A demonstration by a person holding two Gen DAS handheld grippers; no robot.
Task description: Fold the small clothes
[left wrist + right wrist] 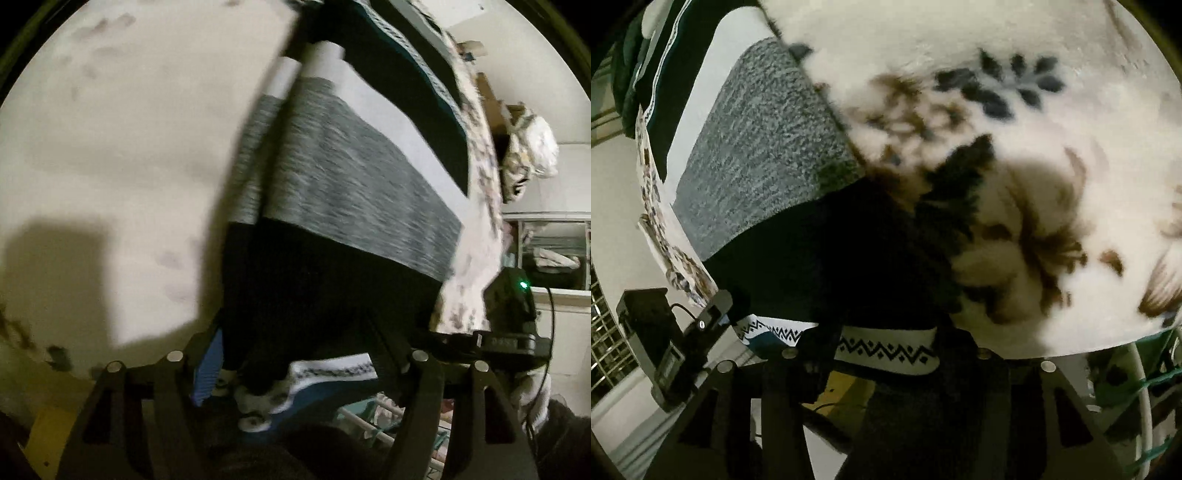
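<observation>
a folded knit garment banded in black, heather grey and white (332, 206) lies just ahead of both hand-held grippers, on a cream fleece blanket with dark leaf prints (1052, 166). its black band reaches between the spread fingers of the left hand-held gripper (295, 354), unpinched. the right hand-held gripper (886, 343) also stands apart, a zigzag-patterned hem (886, 350) between its fingers. both tilt steeply down.

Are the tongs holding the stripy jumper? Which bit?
Nothing seems held. The left tongs and right tongs both stand open around the black end of the stripy jumper, without pinching it.
</observation>
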